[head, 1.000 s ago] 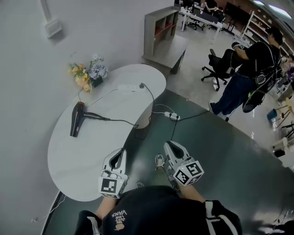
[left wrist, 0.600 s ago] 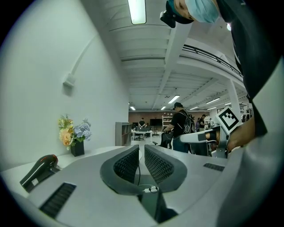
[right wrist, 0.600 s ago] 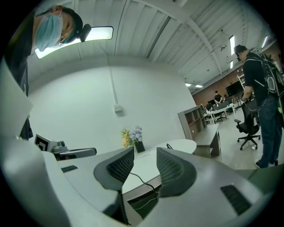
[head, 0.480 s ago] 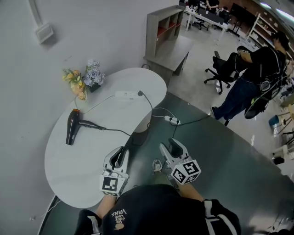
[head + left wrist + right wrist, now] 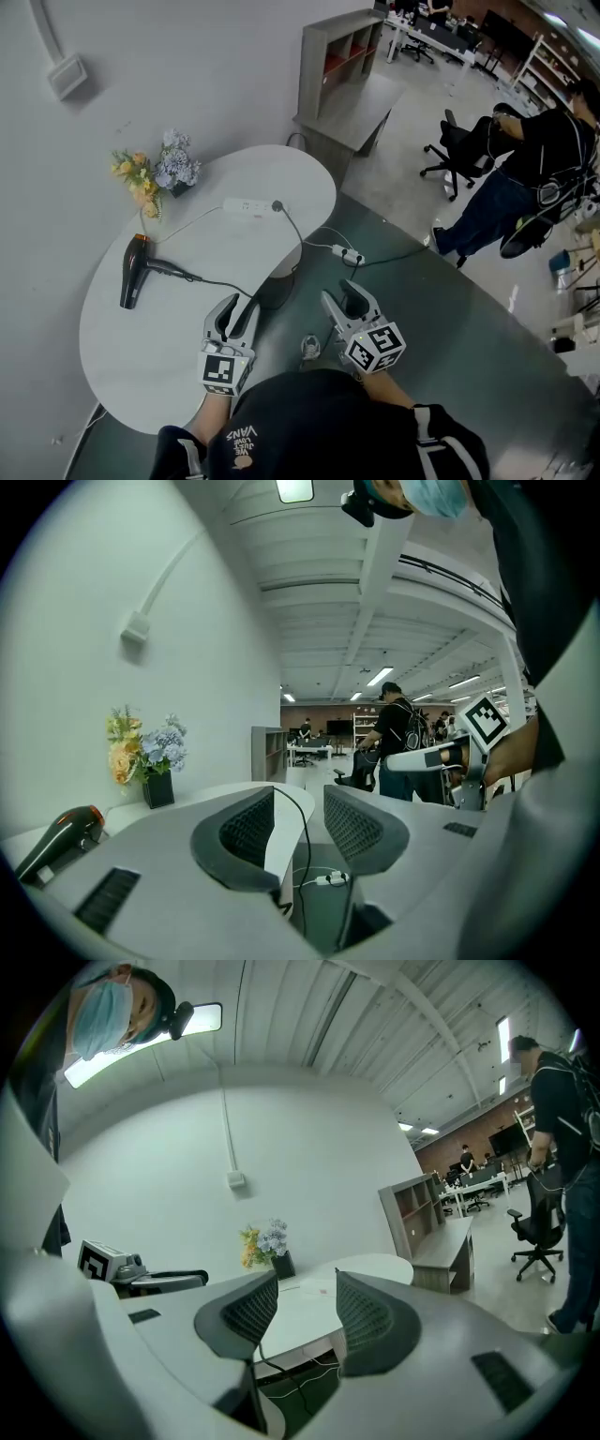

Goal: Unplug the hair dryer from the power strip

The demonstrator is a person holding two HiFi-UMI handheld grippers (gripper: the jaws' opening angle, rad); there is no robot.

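The black hair dryer point(image 5: 130, 282) with an orange tip lies on the left of the white oval table point(image 5: 187, 328). Its black cord runs to a plug point(image 5: 277, 205) seated in the white power strip point(image 5: 246, 205) at the table's far side. My left gripper point(image 5: 239, 306) hovers over the table's near right edge, well short of the strip. Its jaws are opening with nothing between them. My right gripper point(image 5: 342, 295) hangs beside it over the dark floor, jaws also opening and empty. The left gripper point(image 5: 298, 799) view shows the dryer point(image 5: 58, 834) at lower left. The right gripper point(image 5: 306, 1283) points at the table point(image 5: 314, 1302).
A vase of flowers point(image 5: 153, 173) stands at the table's back left by the wall. A second power strip point(image 5: 349, 253) with cables lies on the floor. A grey shelf unit point(image 5: 339, 66) stands beyond. A person point(image 5: 525, 164) and an office chair point(image 5: 459, 150) are at the right.
Both grippers went from shut to open jaws and advanced toward the table. The table and hair dryer have slid left and nearer in the head view.
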